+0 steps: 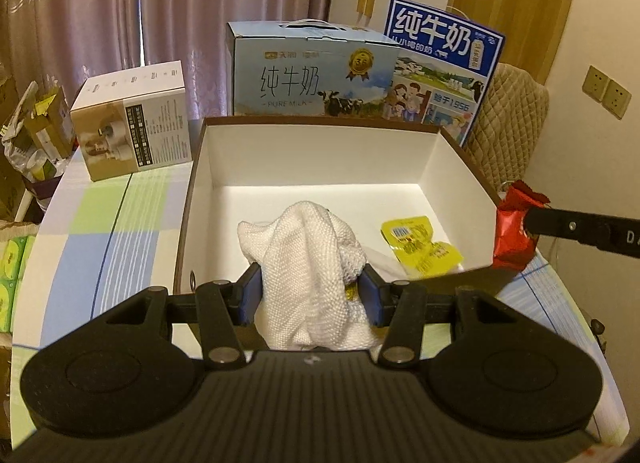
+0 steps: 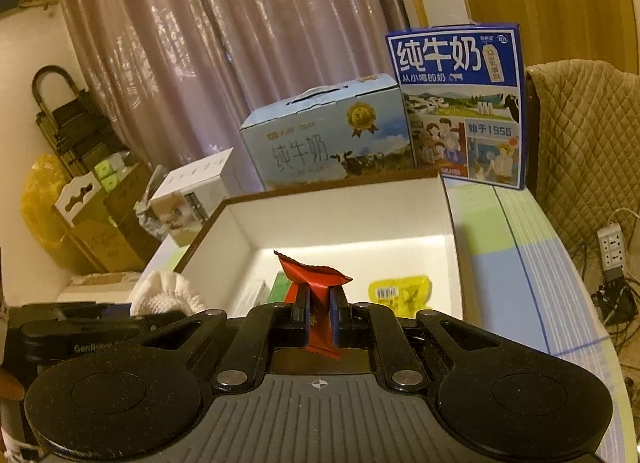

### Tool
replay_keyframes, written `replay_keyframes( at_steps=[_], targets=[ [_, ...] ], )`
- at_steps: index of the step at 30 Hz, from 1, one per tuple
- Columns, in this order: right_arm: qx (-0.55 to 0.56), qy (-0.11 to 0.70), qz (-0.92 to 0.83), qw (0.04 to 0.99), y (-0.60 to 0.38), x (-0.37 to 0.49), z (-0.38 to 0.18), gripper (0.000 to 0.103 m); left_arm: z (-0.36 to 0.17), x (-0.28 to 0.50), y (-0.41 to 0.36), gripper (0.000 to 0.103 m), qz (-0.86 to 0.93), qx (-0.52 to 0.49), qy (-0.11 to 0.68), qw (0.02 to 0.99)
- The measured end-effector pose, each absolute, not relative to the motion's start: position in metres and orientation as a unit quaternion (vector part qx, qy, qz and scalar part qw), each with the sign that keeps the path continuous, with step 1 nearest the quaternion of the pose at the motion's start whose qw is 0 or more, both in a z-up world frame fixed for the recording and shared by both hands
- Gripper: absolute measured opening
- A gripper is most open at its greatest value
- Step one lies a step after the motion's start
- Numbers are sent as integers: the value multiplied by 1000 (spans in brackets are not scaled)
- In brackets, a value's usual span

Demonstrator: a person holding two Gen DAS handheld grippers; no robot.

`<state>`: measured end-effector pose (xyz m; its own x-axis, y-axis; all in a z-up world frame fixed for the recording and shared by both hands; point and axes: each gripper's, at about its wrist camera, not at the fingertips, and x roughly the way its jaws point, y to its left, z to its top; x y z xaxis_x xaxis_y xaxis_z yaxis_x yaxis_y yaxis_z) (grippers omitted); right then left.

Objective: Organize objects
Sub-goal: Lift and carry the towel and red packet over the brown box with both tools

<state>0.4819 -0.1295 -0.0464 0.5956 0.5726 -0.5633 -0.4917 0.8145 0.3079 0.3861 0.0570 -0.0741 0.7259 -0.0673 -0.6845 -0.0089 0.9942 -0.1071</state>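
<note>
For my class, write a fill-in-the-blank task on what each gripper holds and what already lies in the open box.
1. The left gripper has its jaws shut on a white ____.
2. The right gripper holds a snack packet coloured ____.
3. A yellow packet lies on the floor of the open ____.
4. Both milk cartons, the pale blue carton and the dark blue carton, stand ____ the box.

Missing words: cloth; red; box; behind

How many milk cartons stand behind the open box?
2. A pale blue milk carton with a carry handle stands directly behind the open box; a taller dark blue milk carton stands at its right. Others may be hidden behind them.
</note>
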Motion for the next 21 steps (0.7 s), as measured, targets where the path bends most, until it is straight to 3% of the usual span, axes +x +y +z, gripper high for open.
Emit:
replay_keyframes(
  at_steps=[21],
  targets=[
    [24, 379, 274, 884, -73, 612, -100, 6, -104, 531, 68, 46, 0, 9, 418, 908]
  ],
)
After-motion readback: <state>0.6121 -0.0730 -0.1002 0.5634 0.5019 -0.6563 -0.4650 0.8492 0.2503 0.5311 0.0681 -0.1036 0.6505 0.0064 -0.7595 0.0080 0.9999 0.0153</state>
